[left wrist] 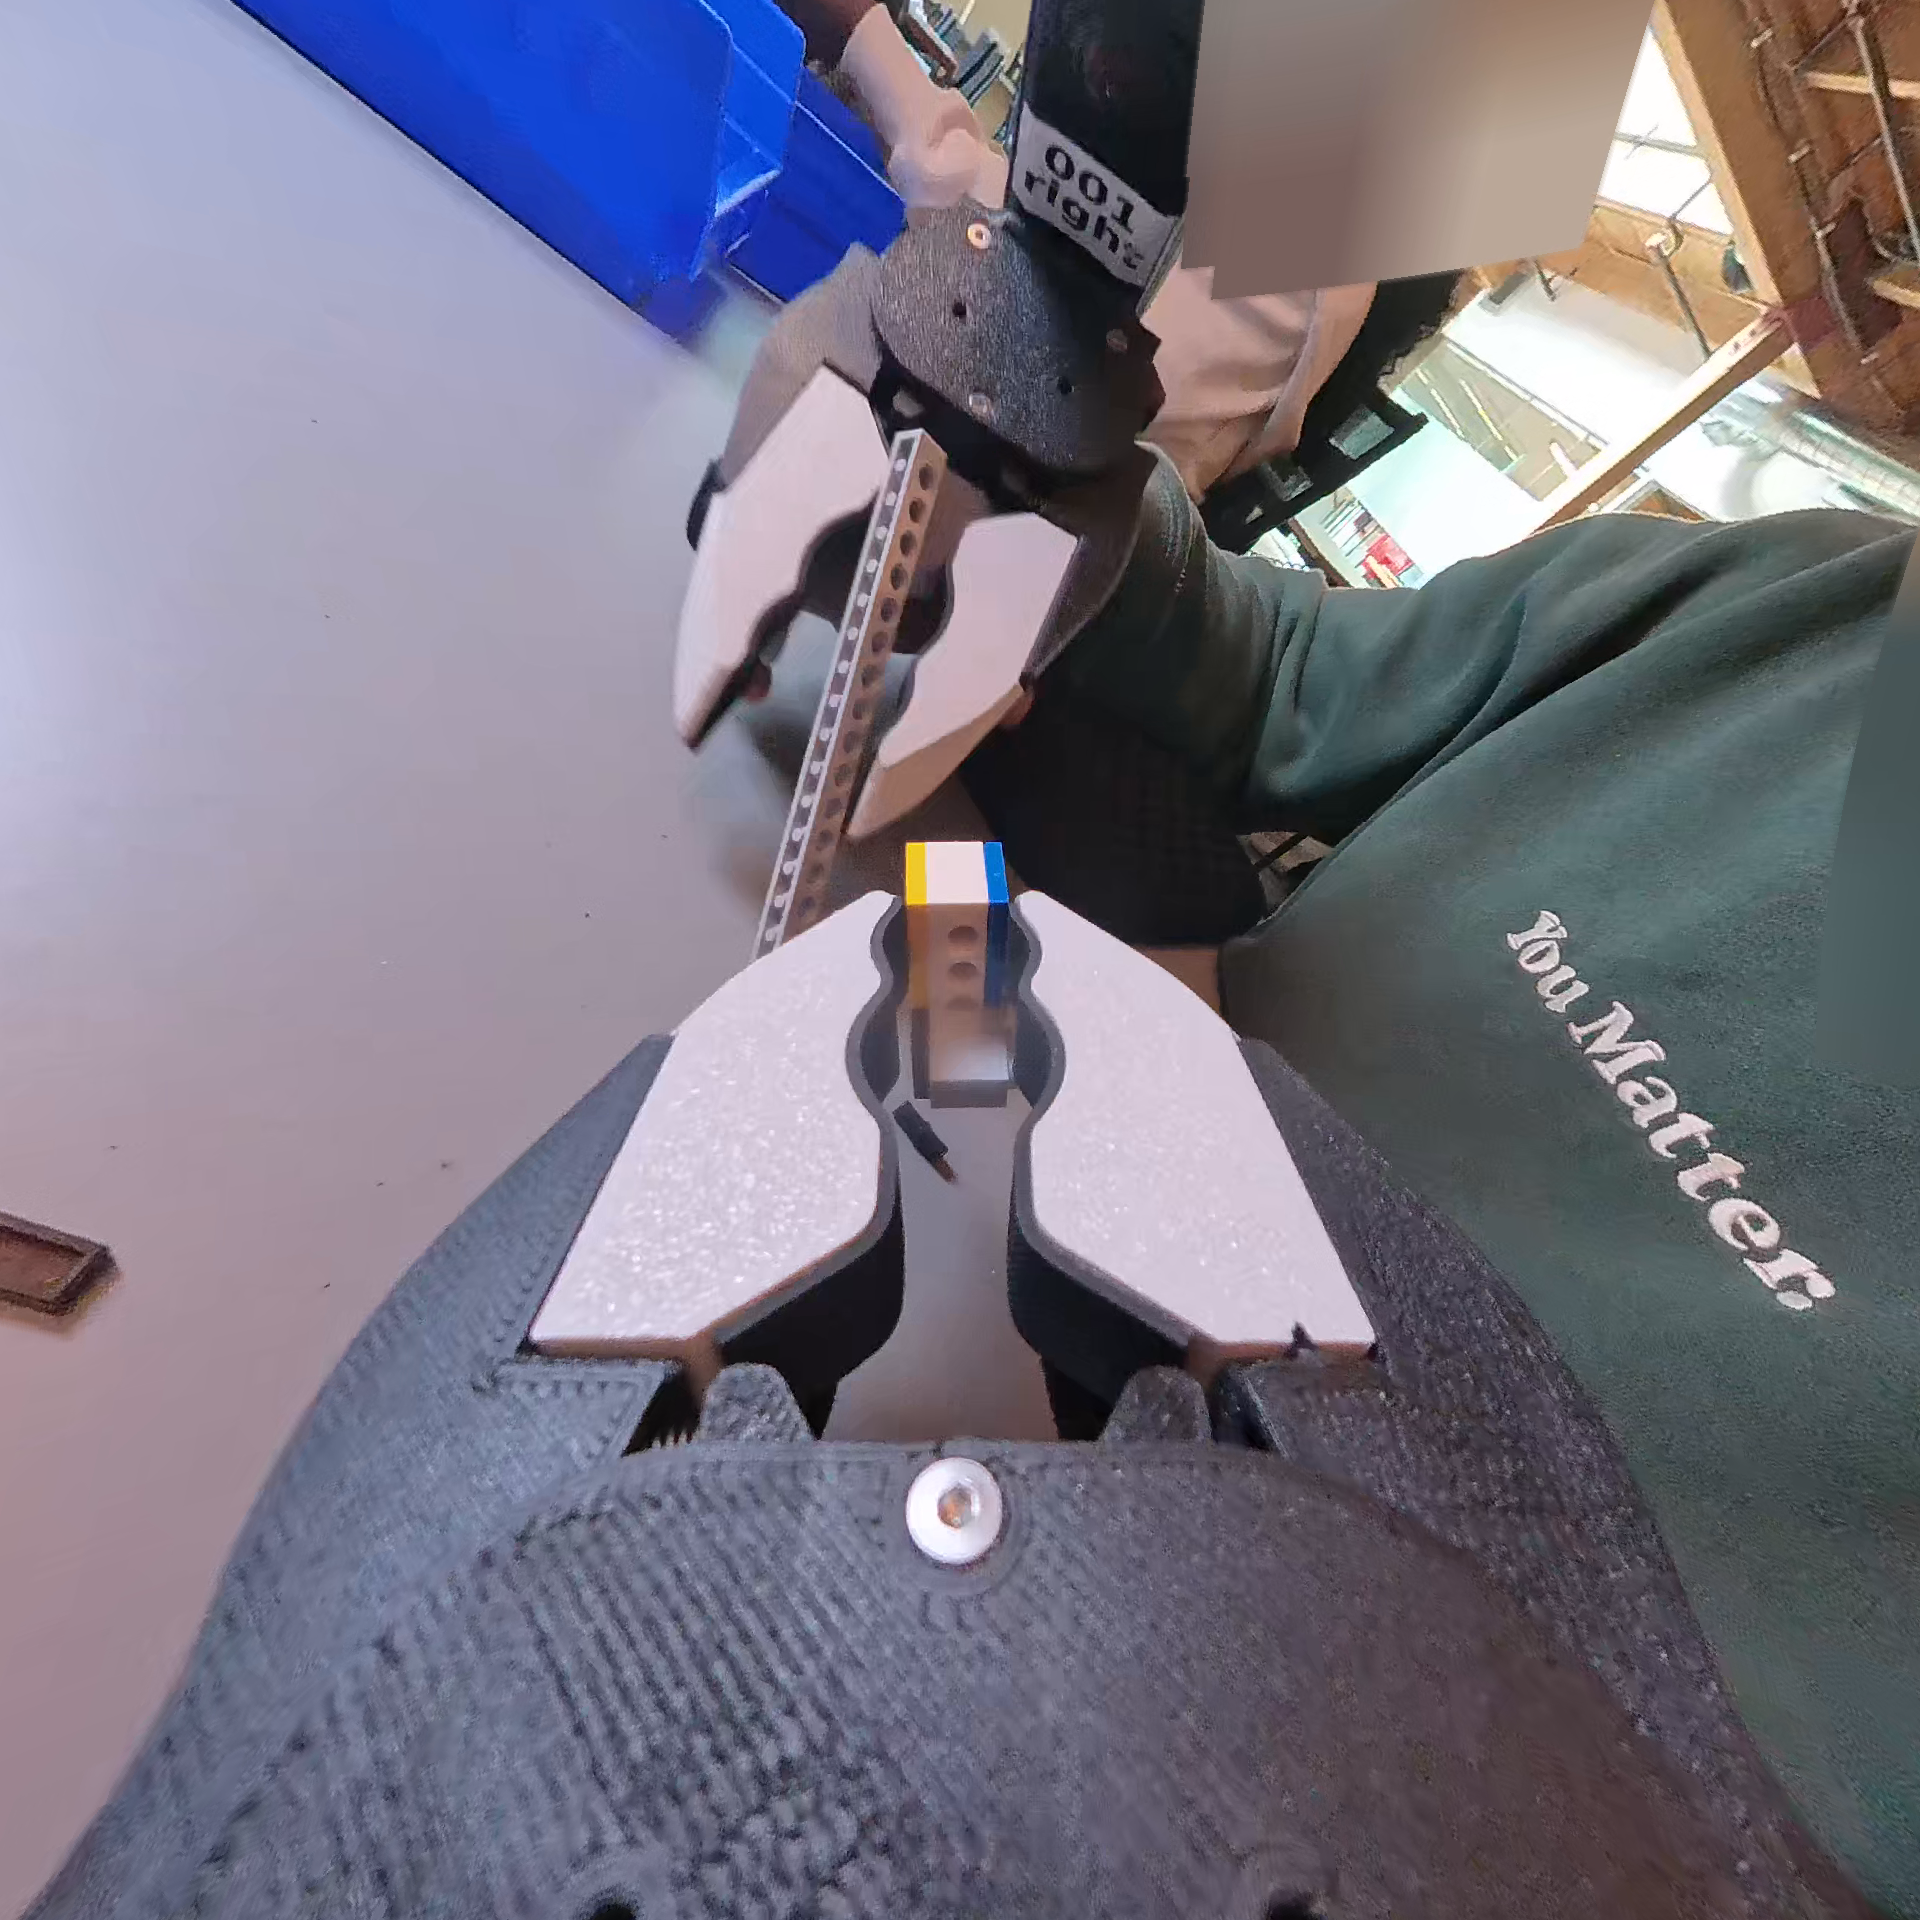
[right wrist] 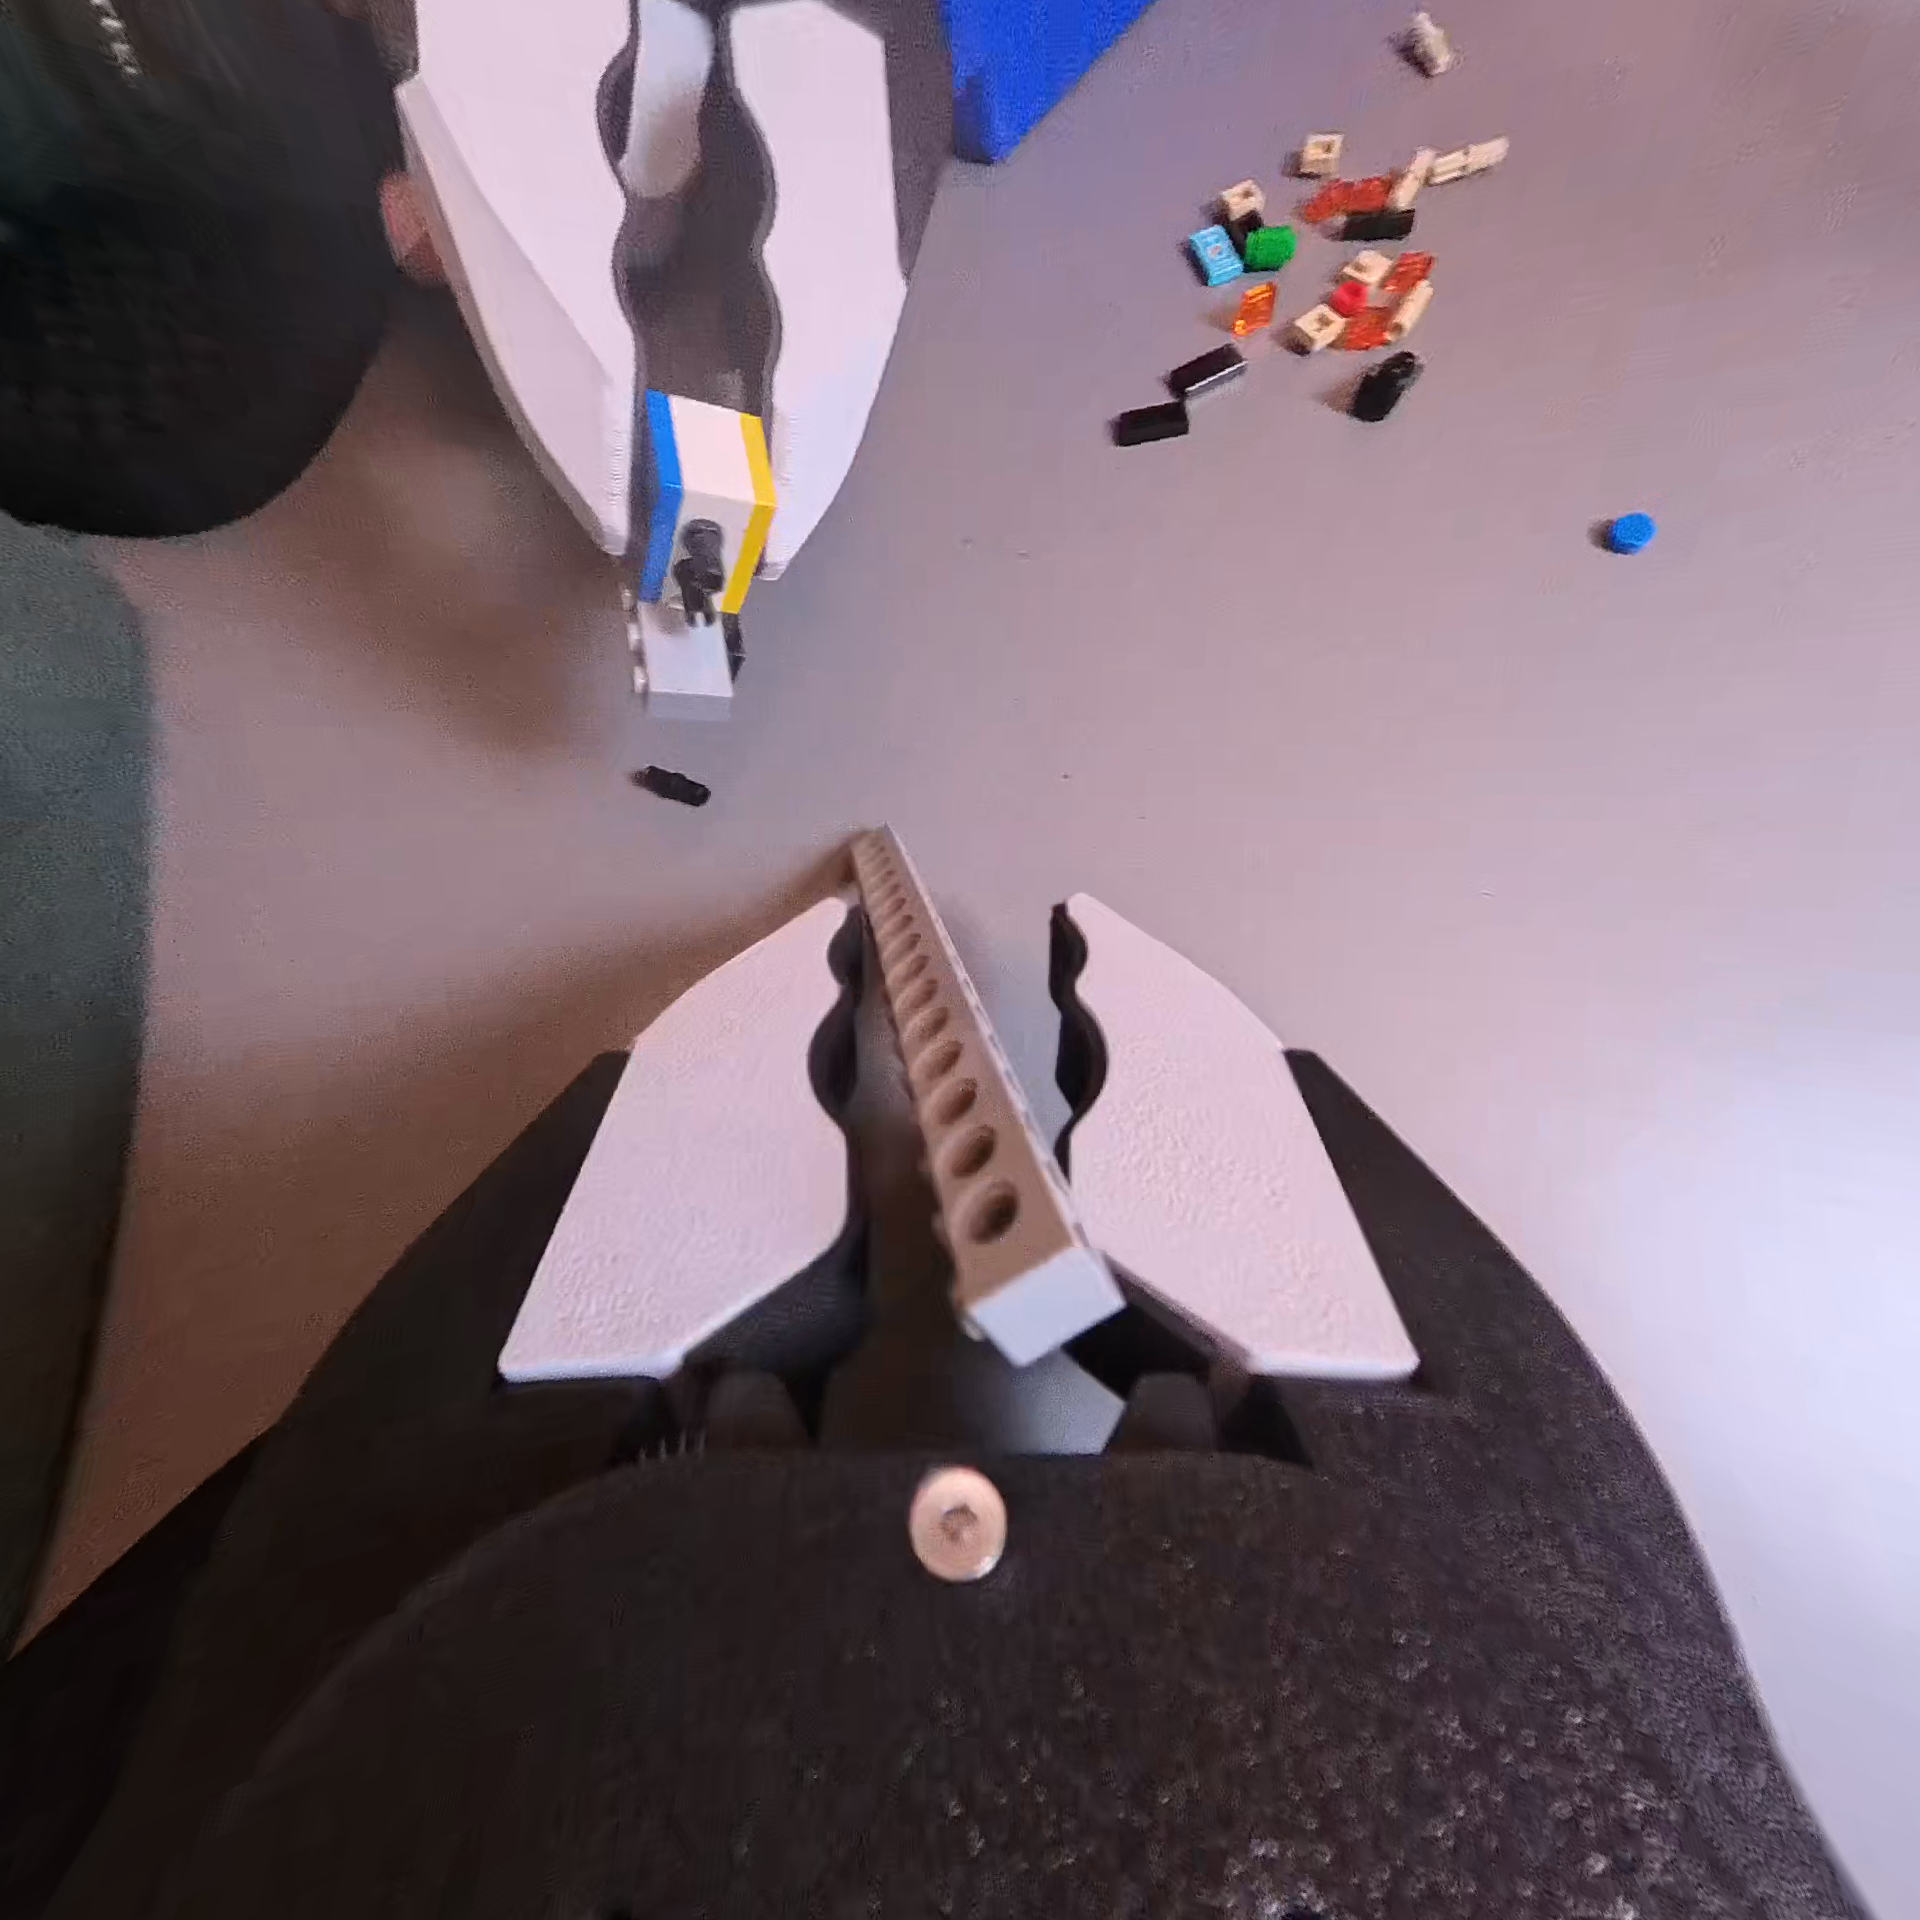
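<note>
On the dark gripper body (left wrist: 1049, 332) — a white printed label (left wrist: 1091, 213).

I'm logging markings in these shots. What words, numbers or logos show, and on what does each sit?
I don't copy writing out; here is where each sits.
White tag on the black strap above the right gripper: dark printed characters, legible.
Green sweatshirt: pale embroidered lettering, legible.
Dark cloth, right wrist view: pale lettering at the top edge, too blurred.
Loose bricks: too small to tell.
</note>
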Demonstrator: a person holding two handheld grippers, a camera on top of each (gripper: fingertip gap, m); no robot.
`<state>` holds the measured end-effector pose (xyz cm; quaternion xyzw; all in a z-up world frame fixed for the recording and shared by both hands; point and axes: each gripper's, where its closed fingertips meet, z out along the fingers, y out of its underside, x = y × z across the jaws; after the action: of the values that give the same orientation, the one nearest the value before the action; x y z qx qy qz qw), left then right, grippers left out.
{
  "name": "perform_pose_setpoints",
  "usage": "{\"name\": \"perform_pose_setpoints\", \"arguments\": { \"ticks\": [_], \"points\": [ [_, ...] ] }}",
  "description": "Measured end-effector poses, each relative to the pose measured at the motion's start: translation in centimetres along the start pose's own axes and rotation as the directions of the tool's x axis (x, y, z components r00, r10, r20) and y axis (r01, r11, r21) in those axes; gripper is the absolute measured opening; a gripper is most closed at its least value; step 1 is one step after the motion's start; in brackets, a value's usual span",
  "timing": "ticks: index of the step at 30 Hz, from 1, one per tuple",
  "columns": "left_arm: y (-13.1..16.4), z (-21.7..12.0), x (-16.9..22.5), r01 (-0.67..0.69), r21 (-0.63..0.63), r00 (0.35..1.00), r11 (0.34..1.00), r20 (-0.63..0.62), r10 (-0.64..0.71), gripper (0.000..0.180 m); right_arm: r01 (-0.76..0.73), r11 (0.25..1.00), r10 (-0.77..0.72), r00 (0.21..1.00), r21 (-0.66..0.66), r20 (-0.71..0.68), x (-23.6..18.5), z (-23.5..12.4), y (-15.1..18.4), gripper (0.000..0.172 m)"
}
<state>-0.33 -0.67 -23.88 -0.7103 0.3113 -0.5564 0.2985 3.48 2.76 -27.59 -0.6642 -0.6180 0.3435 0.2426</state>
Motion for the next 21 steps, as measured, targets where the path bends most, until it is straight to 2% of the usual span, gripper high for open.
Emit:
{"name": "perform_pose_setpoints", "arguments": {
  "ticks": [3,6,7,10,13,18,21],
  "points": [
    [0.0,0.0,0.0,0.021,0.008,1.000,1.000,-0.016,-0.021,0.017,-0.022,0.998,0.031,0.989,0.059,-0.148,3.1,-2.2,-0.8,0.047],
    [-0.3,0.0,0.0,0.030,0.027,0.999,0.999,-0.023,-0.029,0.017,0.055,0.992,-0.018,0.955,0.117,-0.296,4.7,-4.7,-2.3,0.050],
    [-0.5,0.0,0.1,0.028,0.037,0.999,0.999,-0.026,-0.027,0.017,0.080,0.984,-0.034,0.962,0.158,-0.270,3.7,-5.0,-3.2,0.048],
    [-1.0,0.1,0.6,-0.019,0.057,0.999,0.998,-0.035,0.021,0.017,0.051,0.949,-0.053,0.999,0.311,-0.003,-1.6,-4.3,-5.7,0.034],
    [-1.3,0.3,1.3,-0.112,0.062,0.993,0.992,-0.014,0.113,0.017,-0.017,0.936,-0.040,0.987,0.352,0.154,-4.5,-2.9,-6.5,0.023],
    [-1.6,0.6,2.1,-0.248,0.043,0.969,0.968,0.034,0.246,0.017,-0.022,0.932,-0.041,0.985,0.361,0.165,-5.1,-1.4,-6.6,0.007],
    [-1.8,0.6,2.4,-0.301,0.046,0.953,0.952,0.052,0.299,0.017,-0.013,0.926,-0.055,0.984,0.378,0.170,-5.2,-1.6,-6.7,0.004]
  ]
}}
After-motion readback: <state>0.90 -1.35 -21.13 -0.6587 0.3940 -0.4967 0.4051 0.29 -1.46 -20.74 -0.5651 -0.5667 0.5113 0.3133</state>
